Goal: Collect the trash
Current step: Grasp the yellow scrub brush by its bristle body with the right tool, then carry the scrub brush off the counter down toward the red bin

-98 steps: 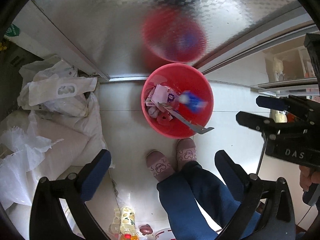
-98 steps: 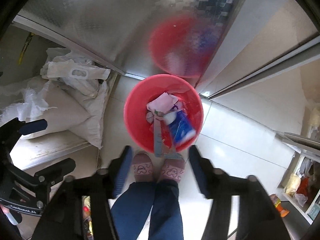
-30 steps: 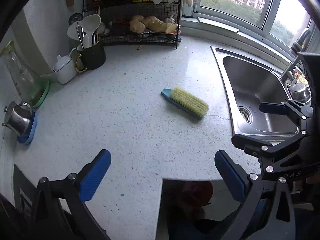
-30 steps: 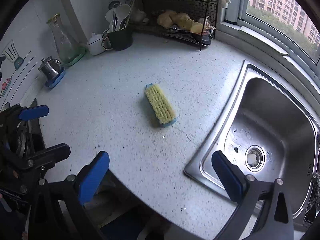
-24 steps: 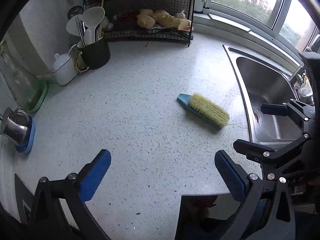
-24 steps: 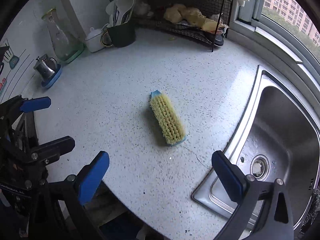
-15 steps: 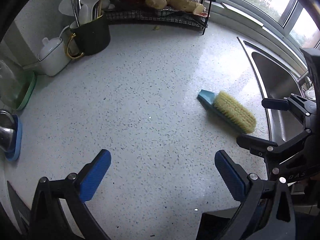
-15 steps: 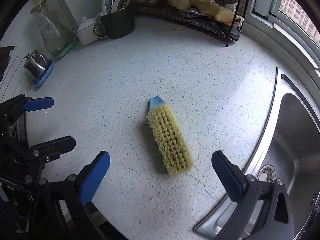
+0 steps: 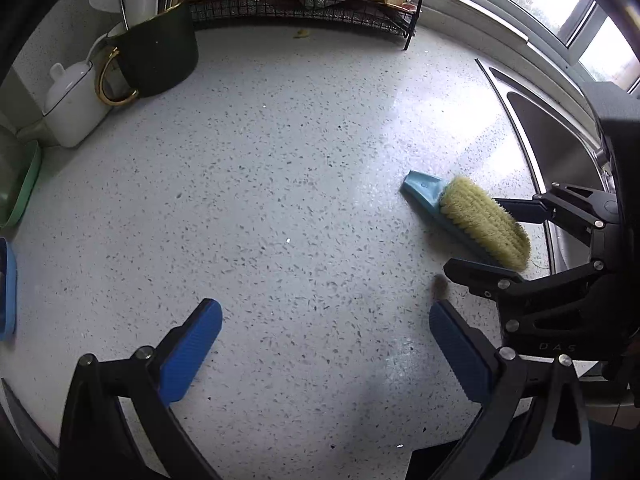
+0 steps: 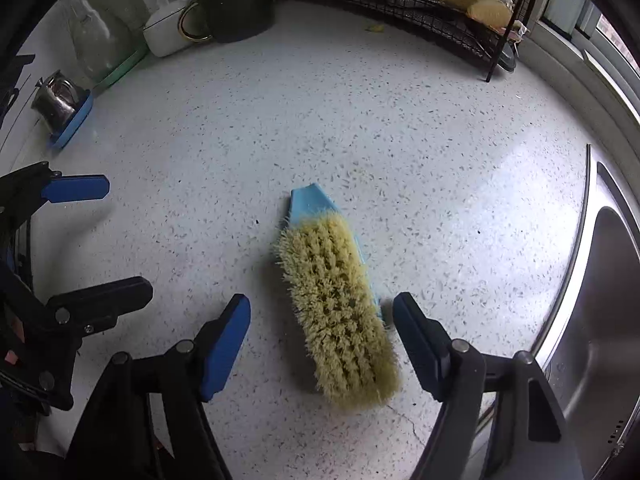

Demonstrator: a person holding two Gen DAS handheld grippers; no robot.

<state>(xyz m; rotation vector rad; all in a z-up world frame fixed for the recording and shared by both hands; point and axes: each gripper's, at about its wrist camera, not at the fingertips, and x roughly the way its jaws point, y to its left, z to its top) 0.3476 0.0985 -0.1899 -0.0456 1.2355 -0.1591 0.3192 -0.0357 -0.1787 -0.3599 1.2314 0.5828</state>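
Note:
A scrubbing brush (image 10: pixel 336 300) with yellow bristles and a light blue back lies bristles-up on the speckled white counter (image 10: pixel 400 140). My right gripper (image 10: pixel 320 340) points down over its near end. Its blue pads (image 10: pixel 228 344) flank the bristles and the jaws are closing, with a gap showing on the left side. In the left wrist view the brush (image 9: pixel 476 220) lies at the right, with the right gripper (image 9: pixel 496 238) straddling it. My left gripper (image 9: pixel 324 354) hovers wide open over bare counter, holding nothing; the right wrist view shows the left gripper (image 10: pixel 100 240) at the left edge.
At the back stand a dark mug (image 9: pixel 160 56) holding utensils, a white teapot (image 9: pixel 74 108) and a black wire rack (image 9: pixel 320 4). A steel sink (image 10: pixel 608 280) borders the counter on the right. A small metal pot (image 10: pixel 56 100) and a glass carafe (image 10: pixel 100 40) stand left.
Both grippers left the red bin on the floor, came over the counter and sank toward it. The brush now sits between the right jaws, which have narrowed.

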